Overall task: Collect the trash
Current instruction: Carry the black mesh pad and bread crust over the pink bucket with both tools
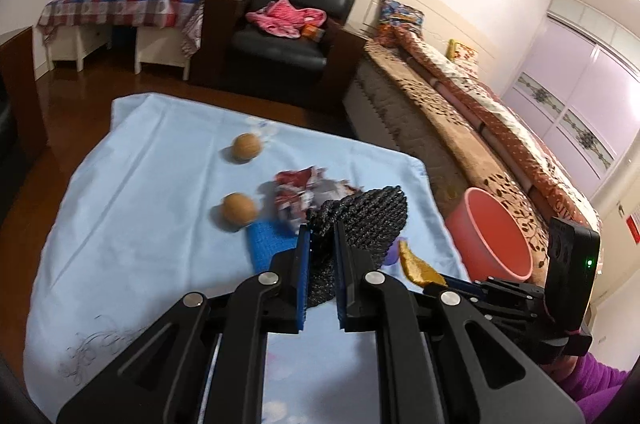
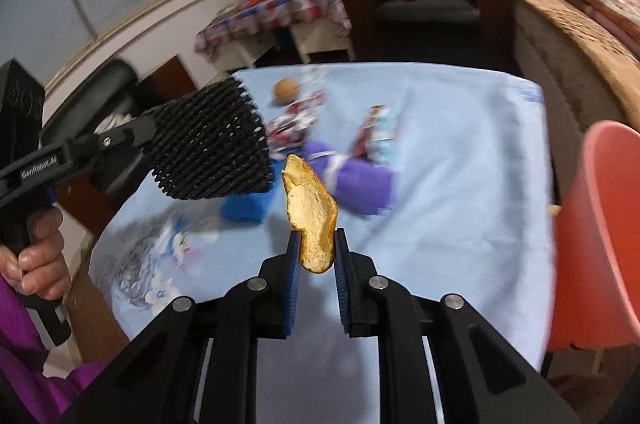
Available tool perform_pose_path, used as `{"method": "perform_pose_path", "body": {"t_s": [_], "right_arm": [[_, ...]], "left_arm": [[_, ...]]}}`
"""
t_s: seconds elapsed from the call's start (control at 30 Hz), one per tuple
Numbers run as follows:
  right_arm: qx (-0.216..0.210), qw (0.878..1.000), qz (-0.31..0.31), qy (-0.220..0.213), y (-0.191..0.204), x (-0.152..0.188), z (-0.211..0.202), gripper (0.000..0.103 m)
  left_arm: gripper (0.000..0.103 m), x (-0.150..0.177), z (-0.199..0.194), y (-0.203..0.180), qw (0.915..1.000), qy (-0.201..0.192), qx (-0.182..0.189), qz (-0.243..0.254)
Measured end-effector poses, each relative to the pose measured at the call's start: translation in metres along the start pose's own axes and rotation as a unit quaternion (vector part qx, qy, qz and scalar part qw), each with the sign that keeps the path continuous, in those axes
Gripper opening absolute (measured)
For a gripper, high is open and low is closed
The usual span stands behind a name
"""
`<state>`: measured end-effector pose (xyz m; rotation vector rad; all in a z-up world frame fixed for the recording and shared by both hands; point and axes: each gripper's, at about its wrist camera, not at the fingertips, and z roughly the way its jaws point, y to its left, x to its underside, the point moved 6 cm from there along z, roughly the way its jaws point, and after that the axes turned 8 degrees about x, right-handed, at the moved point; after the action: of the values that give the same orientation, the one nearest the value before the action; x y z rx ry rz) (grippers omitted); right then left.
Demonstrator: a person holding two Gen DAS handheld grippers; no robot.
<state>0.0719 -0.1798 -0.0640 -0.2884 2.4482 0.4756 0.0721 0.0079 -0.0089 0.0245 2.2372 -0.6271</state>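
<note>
From the left wrist camera we see our left gripper [image 1: 320,236] clamped on a black woven mat [image 1: 360,224], which it holds lifted above the pale blue tablecloth [image 1: 140,184]. Beyond the mat lies a crumpled red-and-white wrapper [image 1: 298,194], and to its left two brown balls [image 1: 239,211] rest on the cloth, one nearer and one farther. A blue knitted piece [image 1: 266,244] lies on the cloth just left of the fingers. To the right, a golden-yellow scrap [image 1: 416,264] shows beside the mat, and a pink bin [image 1: 496,236] stands off the table's right edge, near the bed [image 1: 480,112]. From the right wrist camera, our right gripper [image 2: 317,244] is closed on that golden-yellow scrap, which stands up between the blue pads [image 2: 293,264] above the cloth. The left gripper comes in from the left with the black mat raised, close to the scrap; we cannot tell whether they touch. Under them lie the blue piece, a purple cloth [image 2: 360,184] and blurred wrappers, with one brown ball farther back. The pink bin fills the right edge.
</note>
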Motion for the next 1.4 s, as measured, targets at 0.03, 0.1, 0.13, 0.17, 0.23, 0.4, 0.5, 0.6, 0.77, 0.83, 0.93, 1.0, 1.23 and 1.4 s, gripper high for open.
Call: {"method": "perform_pose_path", "body": {"t_s": [0.03, 0.1, 0.13, 0.17, 0.23, 0.4, 0.5, 0.6, 0.77, 0.83, 0.93, 1.0, 1.23, 1.4], "right_arm": [[0.005, 1.000, 0.008, -0.004, -0.007, 0.000, -0.003, 0.015], [0.016, 0.999, 0.028, -0.012, -0.026, -0.001, -0.011, 0.015], [0.025, 0.999, 0.043, -0.019, -0.040, -0.001, -0.018, 0.015], [0.030, 0.998, 0.052, -0.022, -0.047, 0.000, -0.020, 0.015], [0.043, 0.996, 0.073, -0.031, -0.067, 0.000, -0.028, 0.015], [0.075, 0.989, 0.112, -0.054, -0.111, 0.000, -0.048, 0.015], [0.095, 0.984, 0.133, -0.066, -0.135, 0.002, -0.058, 0.015], [0.112, 0.979, 0.155, -0.074, -0.158, 0.006, -0.066, 0.015], [0.133, 0.970, 0.185, -0.082, -0.189, 0.017, -0.077, 0.015], [0.141, 0.967, 0.194, -0.084, -0.198, 0.020, -0.080, 0.015], [0.152, 0.963, 0.206, -0.086, -0.212, 0.026, -0.084, 0.016], [0.155, 0.960, 0.215, -0.086, -0.219, 0.028, -0.084, 0.016], [0.166, 0.954, 0.233, -0.085, -0.239, 0.039, -0.087, 0.016], [0.169, 0.952, 0.240, -0.081, -0.244, 0.044, -0.088, 0.016]], "left_arm": [[0.010, -0.001, 0.004, -0.006, 1.0000, 0.002, 0.003, 0.004], [0.010, -0.003, 0.013, -0.018, 0.9998, 0.008, 0.009, 0.015], [0.010, -0.005, 0.019, -0.027, 0.9996, 0.012, 0.014, 0.021], [0.010, -0.006, 0.023, -0.032, 0.9995, 0.014, 0.017, 0.024], [0.010, -0.008, 0.032, -0.043, 0.9991, 0.018, 0.024, 0.031], [0.011, -0.013, 0.058, -0.083, 0.9965, 0.030, 0.046, 0.062], [0.010, -0.014, 0.074, -0.105, 0.9945, 0.037, 0.059, 0.078], [0.011, -0.016, 0.087, -0.123, 0.9926, 0.044, 0.068, 0.090], [0.010, -0.017, 0.111, -0.157, 0.9884, 0.056, 0.085, 0.112], [0.011, -0.017, 0.119, -0.170, 0.9867, 0.059, 0.092, 0.121], [0.011, -0.015, 0.132, -0.188, 0.9836, 0.065, 0.102, 0.134], [0.011, -0.012, 0.142, -0.200, 0.9817, 0.070, 0.106, 0.142], [0.011, -0.001, 0.173, -0.229, 0.9770, 0.090, 0.106, 0.162], [0.011, 0.007, 0.188, -0.232, 0.9764, 0.103, 0.099, 0.162]]}}
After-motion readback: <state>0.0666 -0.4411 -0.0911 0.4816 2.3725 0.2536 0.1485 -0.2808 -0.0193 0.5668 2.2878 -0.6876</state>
